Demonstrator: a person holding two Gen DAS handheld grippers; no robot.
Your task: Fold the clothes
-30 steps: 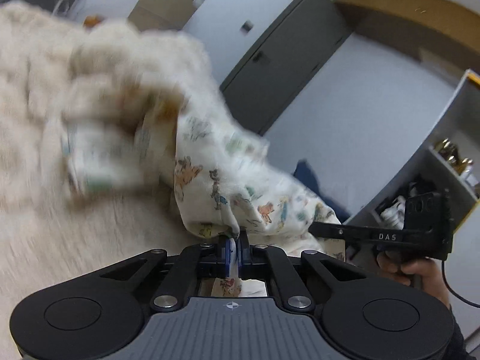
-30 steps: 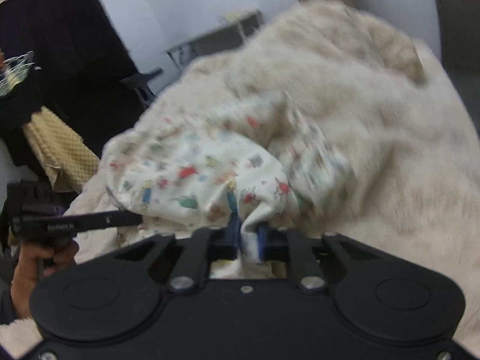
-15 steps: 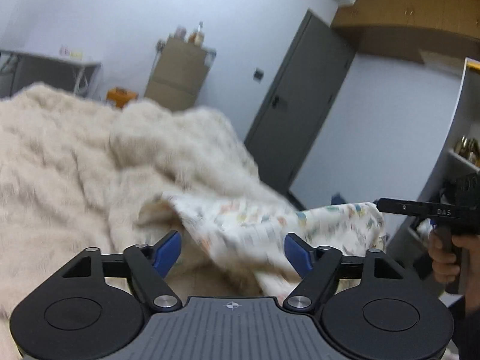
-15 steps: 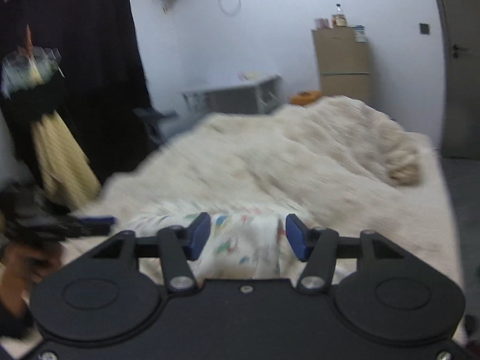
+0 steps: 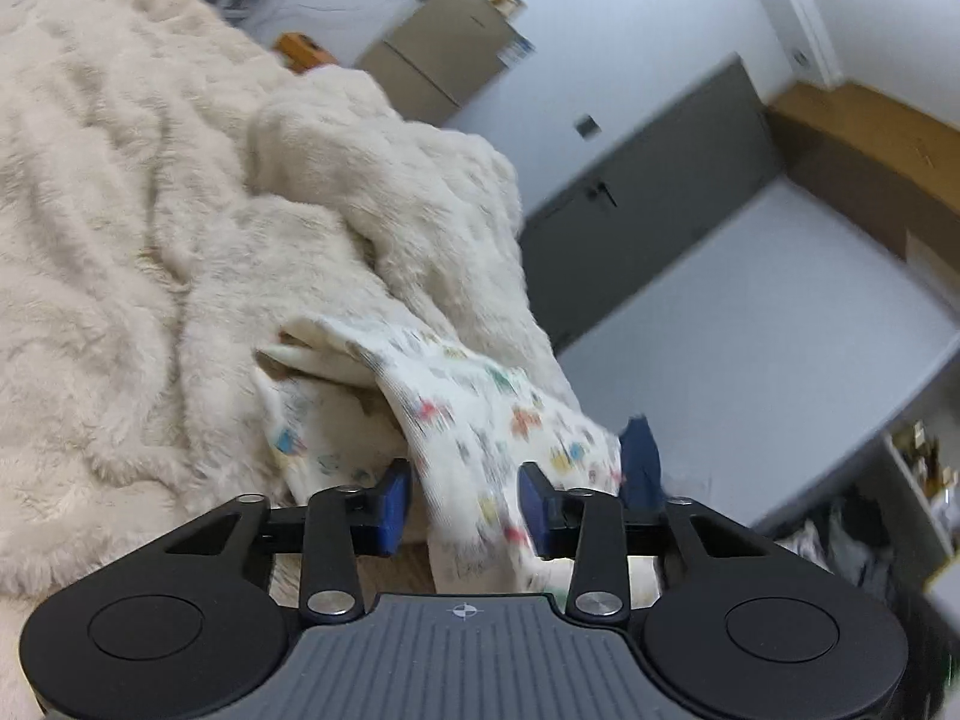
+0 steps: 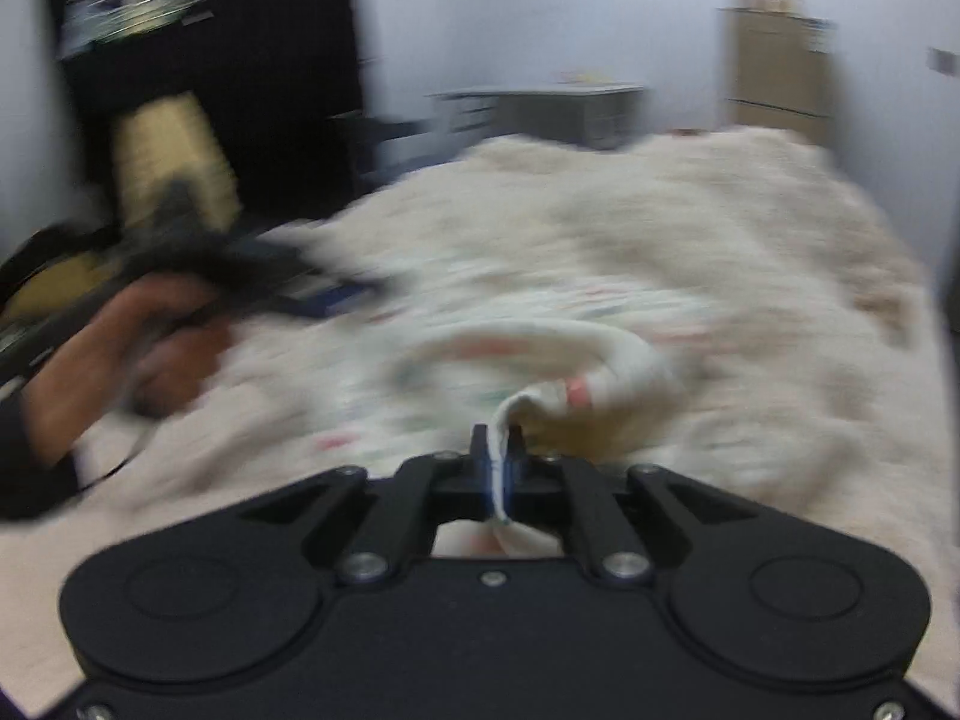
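Note:
A white garment with small coloured prints [image 5: 480,414] lies crumpled on a fluffy cream blanket [image 5: 120,240] covering a bed. In the left wrist view a strip of it runs between the blue pads of my left gripper [image 5: 463,495]; the jaws are closing, and a gap still shows on each side of the cloth. In the blurred right wrist view my right gripper [image 6: 497,456] is shut on a rolled edge of the garment [image 6: 540,348]. A hand [image 6: 138,348] holds the left gripper [image 6: 252,276] over the garment's left end.
The blanket [image 6: 720,228] is bunched into a ridge further back. A grey door [image 5: 648,192], a brown cabinet [image 5: 444,54] and an open shelf [image 5: 912,480] stand beyond the bed. A dark curtain, hanging yellow cloth [image 6: 168,156] and a desk [image 6: 540,108] lie to the left.
A second ago both grippers held the garment up. Both then let go and it dropped onto the bed. Now the right has shut on an edge; the left straddles a strip.

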